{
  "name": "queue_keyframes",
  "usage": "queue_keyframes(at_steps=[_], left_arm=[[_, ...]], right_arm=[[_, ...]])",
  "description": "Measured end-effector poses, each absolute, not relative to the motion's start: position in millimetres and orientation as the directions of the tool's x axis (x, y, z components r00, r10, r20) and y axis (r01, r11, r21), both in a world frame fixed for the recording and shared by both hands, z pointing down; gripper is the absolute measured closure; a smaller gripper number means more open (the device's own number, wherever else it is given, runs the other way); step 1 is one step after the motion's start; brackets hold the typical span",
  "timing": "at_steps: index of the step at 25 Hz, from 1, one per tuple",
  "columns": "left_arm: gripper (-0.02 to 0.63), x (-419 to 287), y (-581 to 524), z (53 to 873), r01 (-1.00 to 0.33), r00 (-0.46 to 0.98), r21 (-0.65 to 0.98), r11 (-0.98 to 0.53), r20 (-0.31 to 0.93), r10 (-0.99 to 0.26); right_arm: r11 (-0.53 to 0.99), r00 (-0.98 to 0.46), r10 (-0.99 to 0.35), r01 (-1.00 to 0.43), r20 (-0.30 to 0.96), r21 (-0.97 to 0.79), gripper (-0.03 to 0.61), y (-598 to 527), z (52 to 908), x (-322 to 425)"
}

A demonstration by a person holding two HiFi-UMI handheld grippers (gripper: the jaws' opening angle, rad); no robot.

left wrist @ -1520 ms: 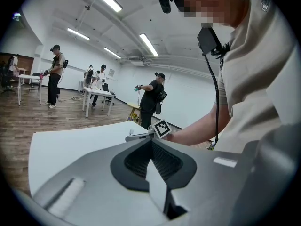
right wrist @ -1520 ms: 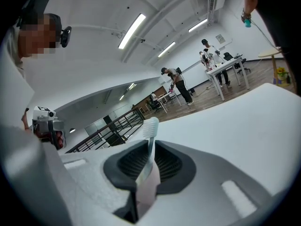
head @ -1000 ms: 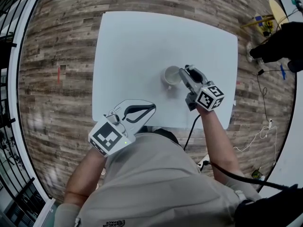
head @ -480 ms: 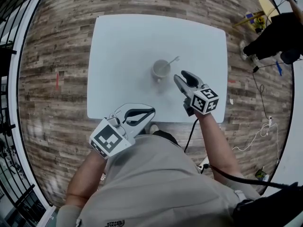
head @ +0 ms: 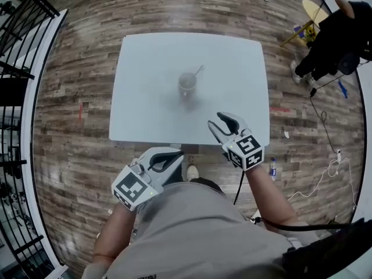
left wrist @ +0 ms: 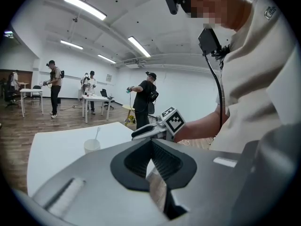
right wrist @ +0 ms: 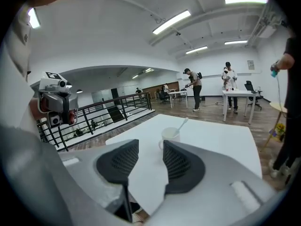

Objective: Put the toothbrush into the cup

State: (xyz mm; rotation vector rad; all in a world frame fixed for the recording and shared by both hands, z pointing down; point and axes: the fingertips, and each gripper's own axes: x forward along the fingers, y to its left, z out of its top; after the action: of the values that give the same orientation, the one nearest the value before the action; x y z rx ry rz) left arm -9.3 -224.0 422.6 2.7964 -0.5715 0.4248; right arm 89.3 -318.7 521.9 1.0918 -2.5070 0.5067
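The small white handled cup (head: 187,85) is standing upright near the middle of the white rectangular worktop (head: 145,57). The pale slender toothbrush (head: 198,71) is leaning inside it, its upper end poking out over the rim toward the far right. The placing itself is therefore looking done (the brush is resting in the cup with nothing gripping it).

The grey right gripper (head: 216,121), with black ribbed pads and a marker cube, is hanging over the worktop's near edge, well apart from the cup. Its jaws have just been opening wide and easing back a touch. They are standing released with nothing between them, only bare worktop and the distant cup showing through the gap.

The matching left gripper (head: 179,154) is hovering off the worktop, close to the person (head: 192,225) and above the wood-plank floor (head: 75,68). Its jaws are meeting at the tips, clenched on nothing.

Judging by this, nothing is remaining beyond bringing both hands to rest.
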Motion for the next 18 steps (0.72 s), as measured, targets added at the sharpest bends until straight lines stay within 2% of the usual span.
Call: queue_keyframes(at_steps=[8,18], left_arm=[[0.607,-21,-152,415,-0.474,0.846,0.19,-0.86,0.369,-0.385],[0.607,-39,-83,378,-0.436,0.878,0.123,-0.891,0.274,-0.392]], right_arm=[[0.701,-0.666,-0.595,-0.704,0.45,-0.115,0.426,-227,497,80],[0.677,-0.639,-0.661,-0.734,0.393,-0.055,0.445,-140,455,64]])
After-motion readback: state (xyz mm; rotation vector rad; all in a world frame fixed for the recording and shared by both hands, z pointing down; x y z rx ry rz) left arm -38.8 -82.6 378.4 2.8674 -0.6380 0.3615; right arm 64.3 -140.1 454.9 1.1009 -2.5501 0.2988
